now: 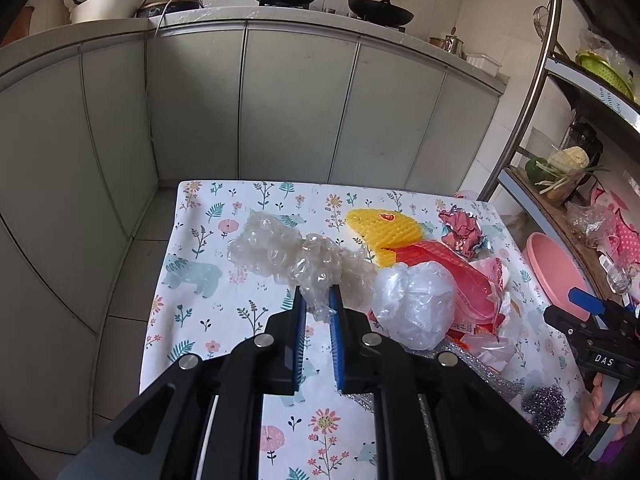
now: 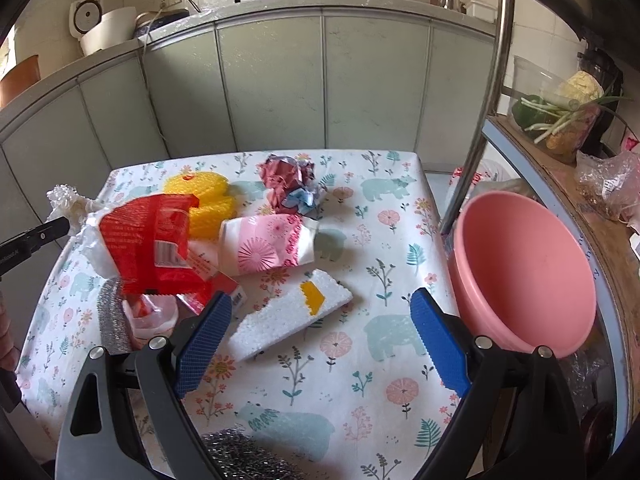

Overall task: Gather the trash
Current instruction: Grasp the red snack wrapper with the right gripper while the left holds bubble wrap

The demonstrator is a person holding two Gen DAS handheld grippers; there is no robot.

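Observation:
My left gripper [image 1: 318, 300] is shut on the near end of a crumpled sheet of clear bubble wrap [image 1: 280, 252], which trails away over the flowered tablecloth [image 1: 208, 240]. Right of it lie a clear plastic bag [image 1: 416, 308], a red wrapper [image 1: 452, 276], a yellow foam net [image 1: 380, 228] and crumpled pink foil [image 1: 460, 228]. My right gripper [image 2: 322, 298] stands open above the table. A white foam block [image 2: 288, 316] lies just ahead of its fingers, untouched. A crushed pink paper cup [image 2: 268, 246] lies beyond the block.
A pink basin [image 2: 520, 272] sits tilted at the table's right edge beside a metal shelf pole [image 2: 486, 100]. Steel scourers [image 2: 114, 312] lie at the near left. Grey cabinets [image 2: 280, 88] stand behind the table. A shelf with vegetables [image 2: 560, 116] is on the right.

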